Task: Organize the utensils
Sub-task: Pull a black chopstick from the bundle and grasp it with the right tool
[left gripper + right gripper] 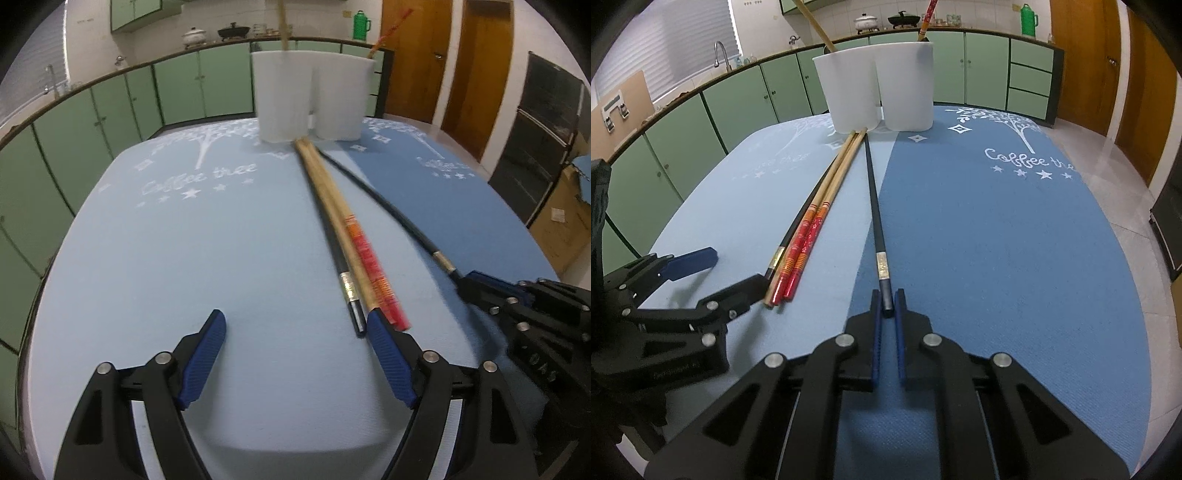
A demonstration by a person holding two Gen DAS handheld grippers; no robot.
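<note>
Left wrist view: left tongs stand wide, nothing between the pads. Right pad tip sits just beside the butt ends of the chopstick bundle: two bamboo sticks with red wrapped ends plus one black stick, lying on the blue table. Tips point at the white twin-cup holder at the far edge and touch its base.

Right wrist view: right tongs are closed on the butt end of a separate black chopstick, just behind its metal band. Long axis runs straight away from the tongs; tip reaches the holder base. One bamboo stick and one red-patterned stick already stand in the cups.

Handling, my read: light, stiff, thin, lacquer probably slippery. An end grip will let it pivot, so holding nearer the middle seems safer.
</note>
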